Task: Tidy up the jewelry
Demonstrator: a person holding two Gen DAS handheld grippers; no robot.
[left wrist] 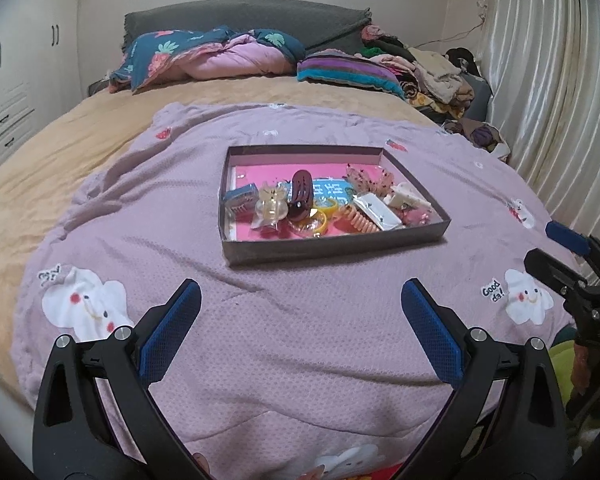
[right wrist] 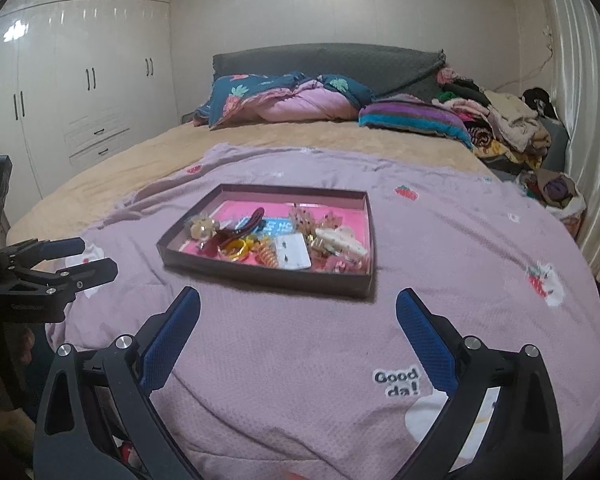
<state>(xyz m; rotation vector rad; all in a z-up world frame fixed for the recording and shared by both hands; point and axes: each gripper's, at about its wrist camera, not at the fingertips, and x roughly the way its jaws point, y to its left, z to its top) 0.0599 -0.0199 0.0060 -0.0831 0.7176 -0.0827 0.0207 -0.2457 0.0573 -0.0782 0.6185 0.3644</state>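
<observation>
A shallow dark box [left wrist: 332, 246] [right wrist: 268, 276] with a pink floor lies on a lilac blanket on the bed. It holds several hair accessories: a brown claw clip [left wrist: 301, 194], a blue clip [left wrist: 241, 197], yellow rings [left wrist: 325, 206] [right wrist: 238, 249], a coiled orange tie [left wrist: 358, 220] [right wrist: 269, 258], a white packet [left wrist: 378, 211] [right wrist: 292, 254] and a cream claw clip [left wrist: 404, 197] [right wrist: 342, 242]. My left gripper [left wrist: 300, 294] hangs open in front of the box, holding nothing. My right gripper [right wrist: 298, 300] is also open and empty, just short of the box's near wall.
The lilac blanket [left wrist: 280, 320] covers the near half of the bed over a tan sheet [left wrist: 80, 152]. Folded quilts [right wrist: 284, 102] and a pile of clothes [right wrist: 504, 120] sit by the headboard. A white wardrobe [right wrist: 80, 80] stands left, a curtain [left wrist: 540, 80] right.
</observation>
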